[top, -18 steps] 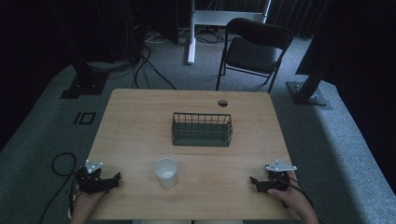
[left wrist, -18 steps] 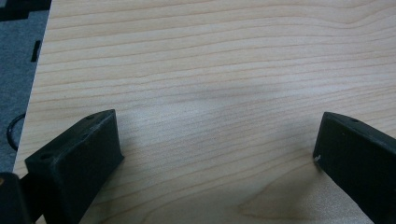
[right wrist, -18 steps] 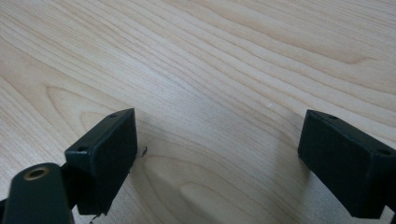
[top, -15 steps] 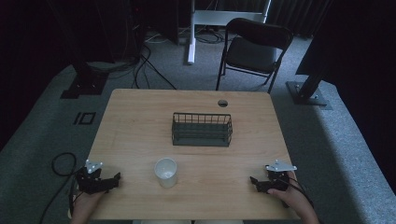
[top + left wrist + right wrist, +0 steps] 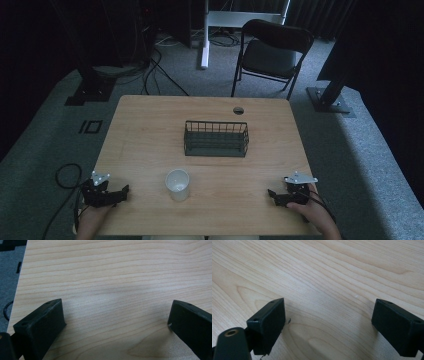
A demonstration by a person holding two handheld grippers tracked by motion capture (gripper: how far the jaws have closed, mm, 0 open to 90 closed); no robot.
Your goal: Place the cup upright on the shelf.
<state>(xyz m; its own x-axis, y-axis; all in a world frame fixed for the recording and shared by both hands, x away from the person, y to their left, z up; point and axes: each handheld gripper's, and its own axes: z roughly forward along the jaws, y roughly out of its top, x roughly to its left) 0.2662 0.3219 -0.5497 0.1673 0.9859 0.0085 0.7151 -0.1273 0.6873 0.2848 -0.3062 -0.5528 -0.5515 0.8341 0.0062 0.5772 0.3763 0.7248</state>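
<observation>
Both claws rest wide apart at the near edge of the desk, holding nothing.

High view: the left claw lies at the near left corner of the wooden desk, the right claw at the near right, each in a hand, jaws pointing inward toward the middle. Between them, nearer the left one yet apart from it, stands 1 white cup, upright. A dark wire basket sits farther back at the desk's centre, well apart from both claws. Left gripper view: the left claw has its 2 black jaws spread wide over bare wood grain. Right gripper view: the right claw is likewise spread wide, low over bare wood.
</observation>
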